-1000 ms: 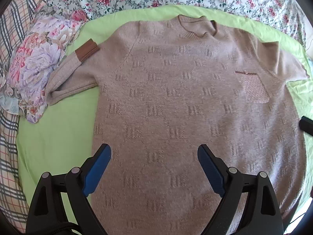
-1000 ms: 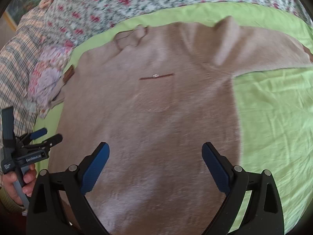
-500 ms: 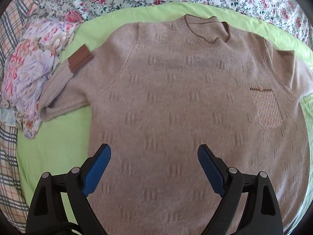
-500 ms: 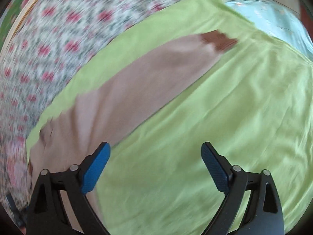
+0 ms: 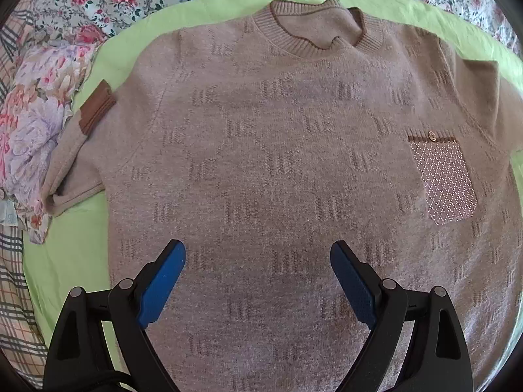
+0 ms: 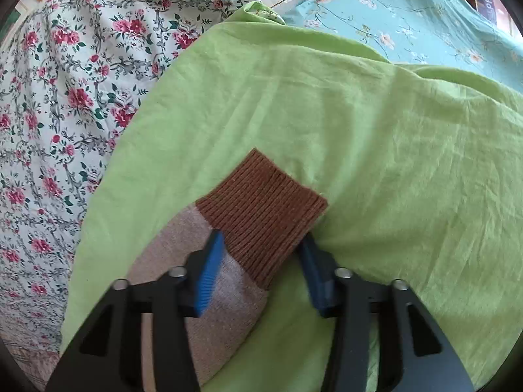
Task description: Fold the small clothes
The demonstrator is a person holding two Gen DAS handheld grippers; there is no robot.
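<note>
Right wrist view gives me the sweater's brown cuff [image 6: 261, 219] between my right gripper [image 6: 261, 254], jaws partly closed at its edges, not yet pinching. My left gripper [image 5: 258, 261] hovers over the sweater [image 5: 287, 163], jaws spread wide. It lies flat, front up, on the green sheet [image 6: 376, 124], a floral cloth [image 5: 36, 107] beside its folded sleeve.

Beige sweater [image 5: 278, 163] with brown cuff [image 6: 264, 215], lime-green sheet [image 6: 376, 130], rose-patterned white bedspread [image 6: 65, 81].
</note>
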